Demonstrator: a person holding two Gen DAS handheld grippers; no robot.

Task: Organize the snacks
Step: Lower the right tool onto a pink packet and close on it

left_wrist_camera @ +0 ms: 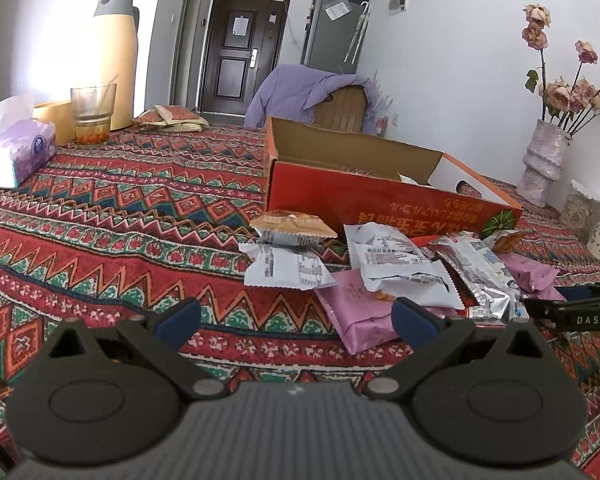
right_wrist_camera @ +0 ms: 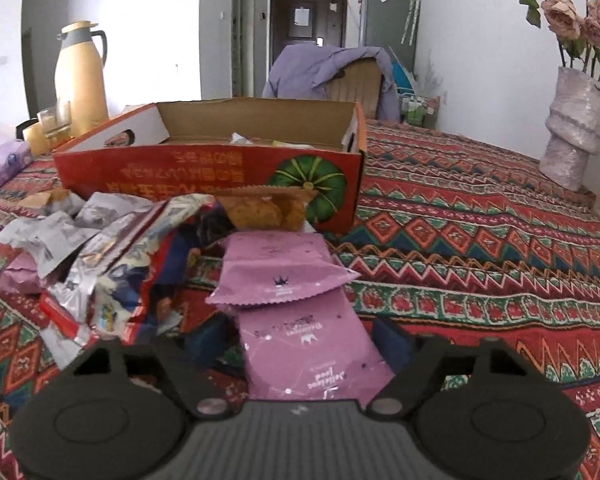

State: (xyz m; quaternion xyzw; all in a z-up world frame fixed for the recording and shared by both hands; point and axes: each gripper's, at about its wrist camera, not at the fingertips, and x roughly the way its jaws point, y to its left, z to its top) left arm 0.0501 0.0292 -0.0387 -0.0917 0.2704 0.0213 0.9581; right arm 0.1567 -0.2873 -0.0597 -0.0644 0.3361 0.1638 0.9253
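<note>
1. Here the snacks lie in a loose heap on the worktop (left_wrist_camera: pixel 120 216), just in front of the red box (right_wrist_camera: pixel 204 168), which stands open with a few packs already inside.
2. The right hand-held gripper (right_wrist_camera: pixel 300 344) straddles a pink pack (right_wrist_camera: pixel 312 356) at the near edge of the heap, farthest from the box. Its jaws stand apart on either side; whether the pads already press the pack cannot be told.
3. The left hand-held gripper (left_wrist_camera: pixel 296 316) hangs over the cloth short of the heap, jaws wide apart and empty.
4. The pink pack looks light and soft: a matte film pillow with crimped, saw-toothed ends. It should give under pressure, so its contents could probably crush. A hold across its flat middle, from the two long sides, seems safest; the film may slide if pinched only at the crimp.
5. A second pink pack (right_wrist_camera: pixel 280 276) rests partly on the first, on its box-side end, and may be dragged along or tip off when the lower one is lifted.
6. Nearer the box, an orange pack (right_wrist_camera: pixel 264 208) leans by its front wall. Left of the pink packs lie crinkled silver and white foil wrappers (right_wrist_camera: pixel 80 240), shiny and likely slippery.
7. The box is stiff printed cardboard with a cut-out handle; the worktop wears a woven zigzag cloth.
</note>
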